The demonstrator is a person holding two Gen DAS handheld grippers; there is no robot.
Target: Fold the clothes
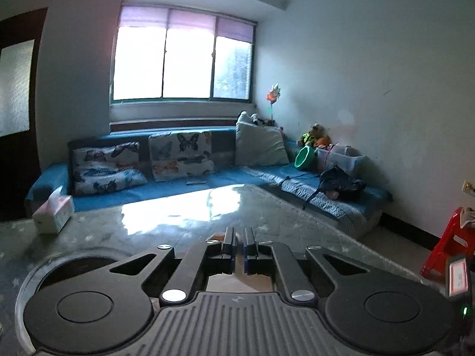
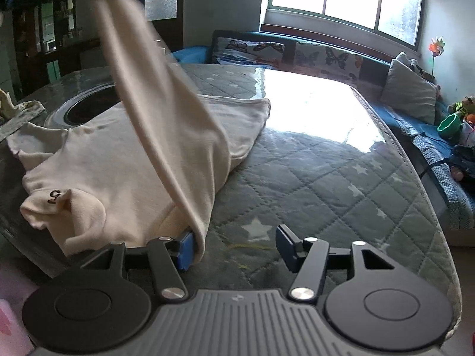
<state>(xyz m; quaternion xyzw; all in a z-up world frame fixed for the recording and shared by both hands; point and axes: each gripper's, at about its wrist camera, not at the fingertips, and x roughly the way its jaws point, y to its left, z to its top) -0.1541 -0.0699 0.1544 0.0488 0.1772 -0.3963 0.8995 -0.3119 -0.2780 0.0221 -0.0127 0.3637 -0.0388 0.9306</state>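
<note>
Here the cream garment (image 2: 118,160) lies spread on the left part of the quilted, star-patterned table cover (image 2: 311,178), partly over a round dark opening in the tabletop (image 2: 89,106). One long fold of it rises steeply to the upper left, up to a dark blurred shape at the frame's top corner. The right gripper (image 2: 234,246) sits low at the near edge, tongs apart; the fold's lower end drapes against its blue left pad (image 2: 186,250). In the other view, the left gripper (image 1: 239,244) has its tongs together, a sliver of pale cloth between them. Beyond: tissue box (image 1: 53,212) left, blue sofa (image 1: 207,185) far.
</note>
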